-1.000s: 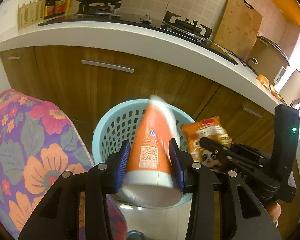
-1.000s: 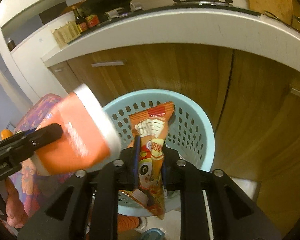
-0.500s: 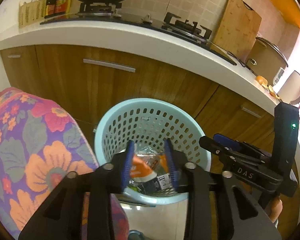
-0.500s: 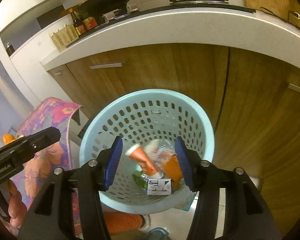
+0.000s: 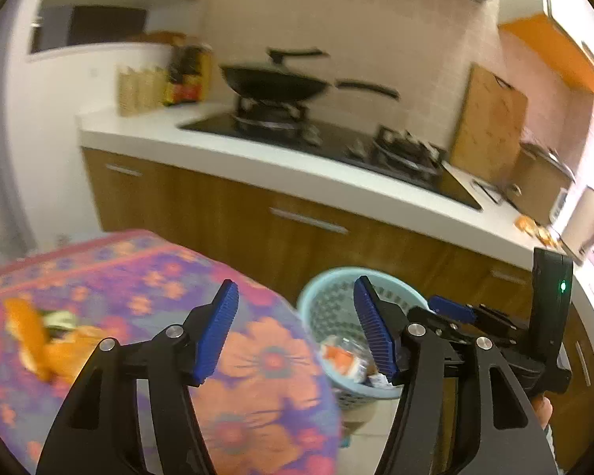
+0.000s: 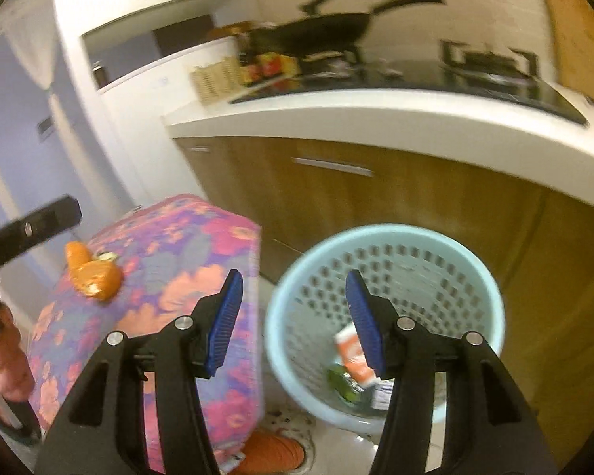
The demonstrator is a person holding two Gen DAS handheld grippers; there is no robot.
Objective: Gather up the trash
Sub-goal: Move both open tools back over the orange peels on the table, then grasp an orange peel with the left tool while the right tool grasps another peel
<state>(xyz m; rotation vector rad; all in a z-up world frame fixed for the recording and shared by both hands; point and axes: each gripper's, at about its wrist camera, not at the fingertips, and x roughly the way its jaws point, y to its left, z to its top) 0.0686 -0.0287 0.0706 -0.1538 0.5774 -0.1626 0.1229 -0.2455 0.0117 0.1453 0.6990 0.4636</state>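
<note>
A light blue perforated basket [image 6: 479, 269] [image 5: 328, 277] stands on the floor by the wooden cabinets, with an orange cup [image 6: 354, 350] [image 5: 338, 356] and other wrappers lying inside. Orange peel [image 5: 39, 340] [image 6: 93, 273] lies on a flower-patterned table [image 5: 265, 356] [image 6: 186, 245]. My left gripper [image 5: 297, 332] hangs over the table's near corner, its jaws opening with nothing between them. My right gripper [image 6: 293, 316] is open and empty above the gap between table and basket. In the left wrist view the right gripper [image 5: 451, 308] shows at the right.
A white countertop [image 5: 257, 158] carries a black wok [image 5: 275, 83], a gas hob, sauce bottles [image 5: 186, 75], a wooden board [image 5: 487, 122] and a pot. A hand [image 6: 8, 360] holds the left gripper's handle at the left edge. An orange-sleeved leg [image 6: 273, 451] and tiled floor lie below.
Both grippers let go of the orange cup and the snack bag, which now lie in the basket. Both then rose and swung left toward the flowered table, jaws wider apart.
</note>
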